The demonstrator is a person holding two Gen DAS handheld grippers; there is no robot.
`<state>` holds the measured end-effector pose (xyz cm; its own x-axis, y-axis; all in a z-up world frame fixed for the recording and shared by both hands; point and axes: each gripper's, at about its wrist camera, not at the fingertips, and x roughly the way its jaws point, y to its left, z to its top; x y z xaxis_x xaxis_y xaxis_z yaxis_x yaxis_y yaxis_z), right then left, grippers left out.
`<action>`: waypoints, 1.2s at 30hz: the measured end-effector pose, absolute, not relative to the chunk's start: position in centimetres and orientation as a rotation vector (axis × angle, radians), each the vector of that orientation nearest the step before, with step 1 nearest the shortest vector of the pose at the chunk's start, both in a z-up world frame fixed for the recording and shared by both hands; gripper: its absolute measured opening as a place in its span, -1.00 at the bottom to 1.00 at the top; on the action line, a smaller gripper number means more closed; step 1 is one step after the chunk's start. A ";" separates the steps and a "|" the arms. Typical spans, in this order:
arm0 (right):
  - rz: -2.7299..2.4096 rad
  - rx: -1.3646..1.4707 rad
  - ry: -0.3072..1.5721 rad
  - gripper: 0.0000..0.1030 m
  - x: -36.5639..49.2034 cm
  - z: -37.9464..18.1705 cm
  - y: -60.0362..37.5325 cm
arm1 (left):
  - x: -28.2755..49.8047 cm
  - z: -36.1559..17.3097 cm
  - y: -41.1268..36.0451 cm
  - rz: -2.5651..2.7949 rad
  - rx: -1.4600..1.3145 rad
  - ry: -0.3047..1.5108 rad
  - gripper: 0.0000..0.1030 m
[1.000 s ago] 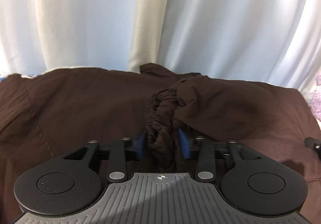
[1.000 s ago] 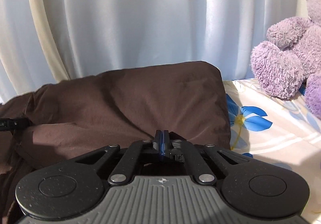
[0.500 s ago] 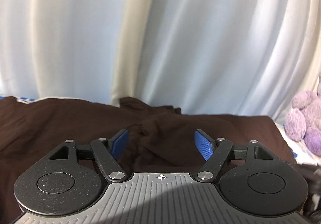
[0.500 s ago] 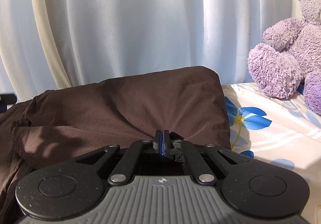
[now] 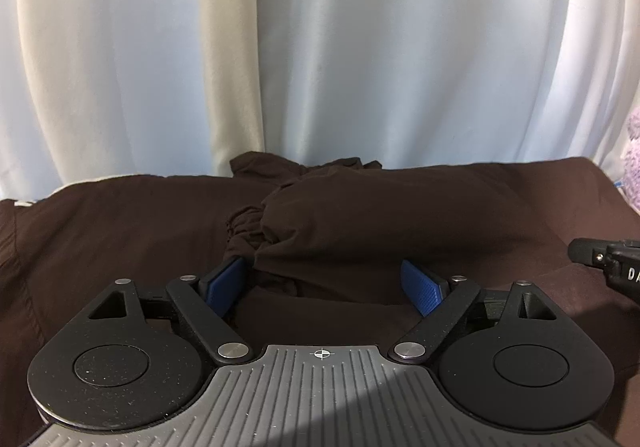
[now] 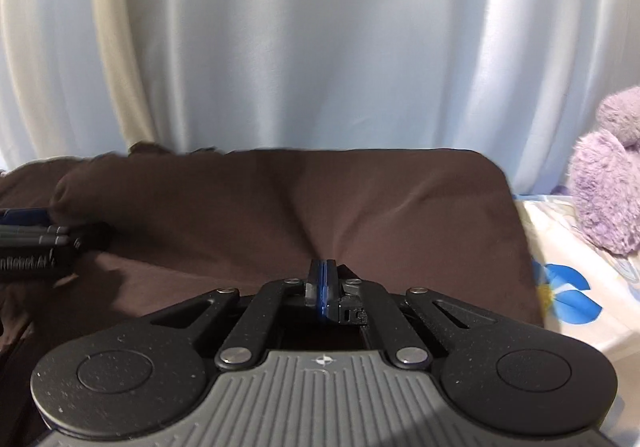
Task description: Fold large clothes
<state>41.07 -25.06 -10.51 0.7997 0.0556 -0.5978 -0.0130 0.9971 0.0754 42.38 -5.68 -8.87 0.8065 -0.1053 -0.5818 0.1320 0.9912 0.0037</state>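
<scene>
A large dark brown garment (image 5: 120, 231) lies spread across the bed, with a folded-over layer (image 5: 400, 215) and a gathered elastic part (image 5: 244, 231) near the middle. My left gripper (image 5: 324, 287) is open, its blue pads (image 5: 224, 285) on either side of the folded edge, holding nothing. My right gripper (image 6: 323, 287) is shut, and its pads look pinched on the edge of the brown garment (image 6: 320, 207) right in front of them. The right gripper also shows at the right edge of the left wrist view (image 5: 608, 259).
White and cream curtains (image 5: 320, 47) hang right behind the bed. A purple plush toy (image 6: 604, 183) sits at the right on a white sheet with blue flowers (image 6: 572, 287). The left gripper shows at the left edge of the right wrist view (image 6: 36, 243).
My left gripper let go of the gathered fabric and opened wide. The right gripper stayed shut and shifted right along the garment, nearer the left gripper's side.
</scene>
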 end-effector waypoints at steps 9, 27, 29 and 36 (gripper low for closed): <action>-0.003 0.066 0.624 -1.00 39.6 -10.7 -27.1 | 44.1 -10.3 -3.7 -0.127 -0.025 0.689 1.00; -0.014 -0.047 0.660 -1.00 36.6 -10.4 -22.0 | 42.8 -9.8 -1.5 -0.087 -0.038 0.733 1.00; -0.015 -0.058 0.663 -1.00 36.7 -10.4 -21.9 | 42.4 -9.6 -1.1 -0.090 -0.040 0.745 1.00; -0.030 -0.025 0.690 -0.99 36.5 -8.5 -21.4 | 40.8 -7.9 1.5 -0.083 -0.106 0.804 1.00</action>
